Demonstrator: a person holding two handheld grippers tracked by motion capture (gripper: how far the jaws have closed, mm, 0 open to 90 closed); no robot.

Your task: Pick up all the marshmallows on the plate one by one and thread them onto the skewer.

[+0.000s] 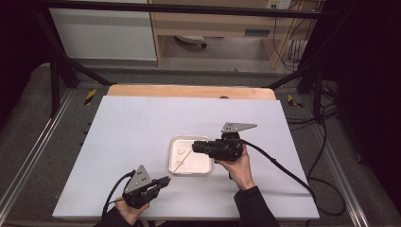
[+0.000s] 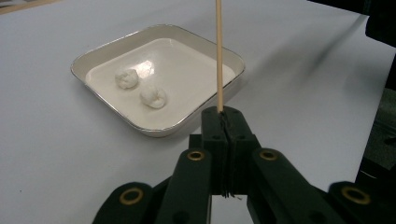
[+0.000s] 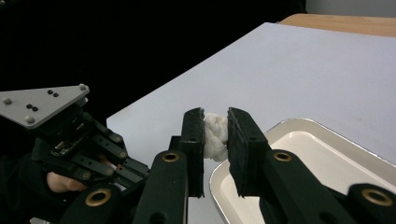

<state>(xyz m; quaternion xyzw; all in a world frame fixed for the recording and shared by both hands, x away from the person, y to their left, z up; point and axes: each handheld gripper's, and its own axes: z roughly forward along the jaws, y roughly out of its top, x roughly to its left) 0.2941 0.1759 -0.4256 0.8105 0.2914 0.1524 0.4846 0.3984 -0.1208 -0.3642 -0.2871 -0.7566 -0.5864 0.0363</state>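
Note:
A white square tray [image 1: 198, 164] sits near the table's front middle, with two small white lumps [image 2: 126, 78] [image 2: 153, 97] in it. My left gripper [image 2: 225, 116] is shut on the base of a thin wooden skewer [image 2: 218, 56], which points up and away over the tray's near corner. In the high view the left gripper [image 1: 166, 180] is at the tray's front left and the skewer [image 1: 183, 160] slants across the tray. My right gripper [image 3: 215, 122] is shut on a third white lump [image 3: 215, 135], held above the tray's [image 3: 327, 158] rim. From above, the right gripper [image 1: 194, 146] reaches in over the tray's far side.
A white sheet [image 1: 142, 123] covers the table, with a bare wooden strip [image 1: 189, 91] at the far edge. A black cable [image 1: 283, 170] trails from the right gripper across the table's right side. Dark frame posts [image 1: 56, 80] stand at the far corners.

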